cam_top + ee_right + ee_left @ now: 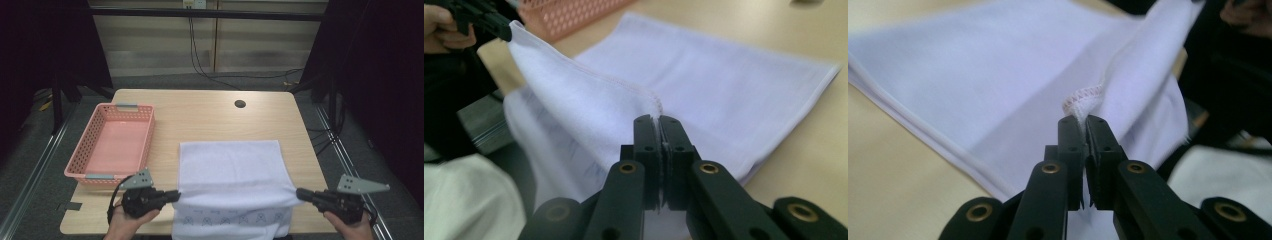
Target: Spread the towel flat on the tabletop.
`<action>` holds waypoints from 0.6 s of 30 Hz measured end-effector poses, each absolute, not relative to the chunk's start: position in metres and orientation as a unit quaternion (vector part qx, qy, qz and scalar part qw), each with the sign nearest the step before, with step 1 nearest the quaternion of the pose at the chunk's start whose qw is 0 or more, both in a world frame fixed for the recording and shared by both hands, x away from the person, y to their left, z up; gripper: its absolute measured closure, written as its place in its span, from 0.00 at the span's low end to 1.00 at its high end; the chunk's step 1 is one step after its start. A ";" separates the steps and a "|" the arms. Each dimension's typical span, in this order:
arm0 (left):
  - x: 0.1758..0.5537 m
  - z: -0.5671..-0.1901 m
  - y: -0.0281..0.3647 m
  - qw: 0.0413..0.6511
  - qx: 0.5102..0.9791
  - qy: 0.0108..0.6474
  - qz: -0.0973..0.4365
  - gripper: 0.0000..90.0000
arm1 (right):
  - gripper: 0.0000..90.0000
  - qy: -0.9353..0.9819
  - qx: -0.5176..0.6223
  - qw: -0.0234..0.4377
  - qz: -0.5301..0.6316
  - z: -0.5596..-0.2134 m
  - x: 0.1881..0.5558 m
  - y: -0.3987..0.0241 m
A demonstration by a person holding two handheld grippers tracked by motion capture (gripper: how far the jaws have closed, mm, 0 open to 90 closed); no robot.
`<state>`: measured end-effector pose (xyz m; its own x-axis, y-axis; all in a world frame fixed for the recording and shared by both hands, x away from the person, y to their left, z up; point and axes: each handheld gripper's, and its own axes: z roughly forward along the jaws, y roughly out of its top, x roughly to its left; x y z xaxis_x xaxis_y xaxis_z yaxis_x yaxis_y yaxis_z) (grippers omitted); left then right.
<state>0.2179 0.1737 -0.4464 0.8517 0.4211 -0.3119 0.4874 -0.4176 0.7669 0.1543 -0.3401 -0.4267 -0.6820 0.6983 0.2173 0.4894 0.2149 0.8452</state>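
Cloth (232,170) stretched between left gripper (176,195) and right gripper (300,193), both clamped on its corners

Overhead light falls evenly on my table (210,107), bright on the pale wood while the room around it sinks to near black; the white cloth (232,170) glares slightly, its weave washed out; from my gripper views the jaws stand fairly sharp, the background soft and blurred; shadows stay faint.
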 end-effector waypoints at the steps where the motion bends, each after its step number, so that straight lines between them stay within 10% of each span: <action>1: 0.213 -0.451 0.173 0.458 0.848 0.263 -0.046 0.94 | 0.97 0.782 0.383 0.095 0.482 -0.434 0.149 -0.340; 9: 0.201 -0.455 0.181 0.435 0.865 0.238 -0.073 0.87 | 0.76 0.816 0.369 0.049 0.442 -0.444 0.123 -0.340; 18: 0.270 -0.468 0.148 0.439 0.853 0.275 -0.055 0.73 | 0.68 0.811 0.386 0.090 0.430 -0.453 0.187 -0.328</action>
